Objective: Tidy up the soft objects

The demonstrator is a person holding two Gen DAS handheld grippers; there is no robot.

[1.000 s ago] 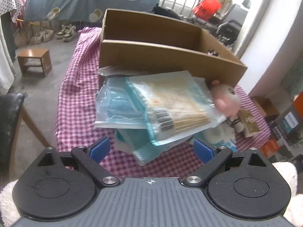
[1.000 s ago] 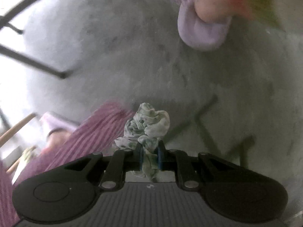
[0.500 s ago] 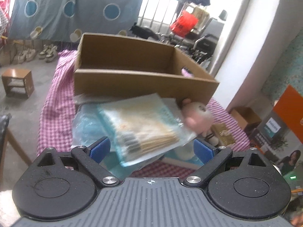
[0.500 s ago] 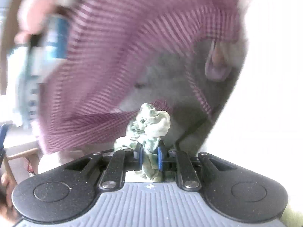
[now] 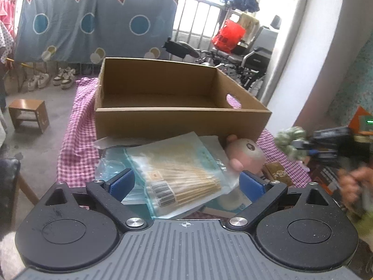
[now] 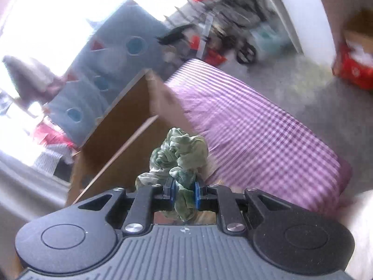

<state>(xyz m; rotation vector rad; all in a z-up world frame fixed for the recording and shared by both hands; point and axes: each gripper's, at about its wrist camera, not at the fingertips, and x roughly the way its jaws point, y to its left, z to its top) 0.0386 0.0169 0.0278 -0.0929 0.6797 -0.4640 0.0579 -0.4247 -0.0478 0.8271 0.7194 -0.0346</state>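
Observation:
An open cardboard box [image 5: 181,119] stands on the pink checked tablecloth [image 5: 77,144]; its inside looks empty. In front of it lie a clear bag of cotton swabs [image 5: 184,175], blue plastic packets [image 5: 112,170] and a pink plush toy [image 5: 244,156]. My left gripper [image 5: 186,184] is open, its blue pads either side of the swab bag, a little above it. My right gripper [image 6: 184,193] is shut on a green scrunchie [image 6: 179,154], held in the air by the box's right corner [image 6: 158,98]; it also shows at the right of the left wrist view [image 5: 291,142].
A small brown packet [image 5: 277,172] lies right of the plush toy. A wooden stool [image 5: 29,114] and shoes [image 5: 51,79] are on the floor to the left. A wheelchair [image 5: 247,60] and a white pillar [image 5: 300,46] stand behind the table.
My right gripper has swung up from the floor to the table with the scrunchie held, now facing the box. My left gripper has drawn back and tilted up, showing the box's inside.

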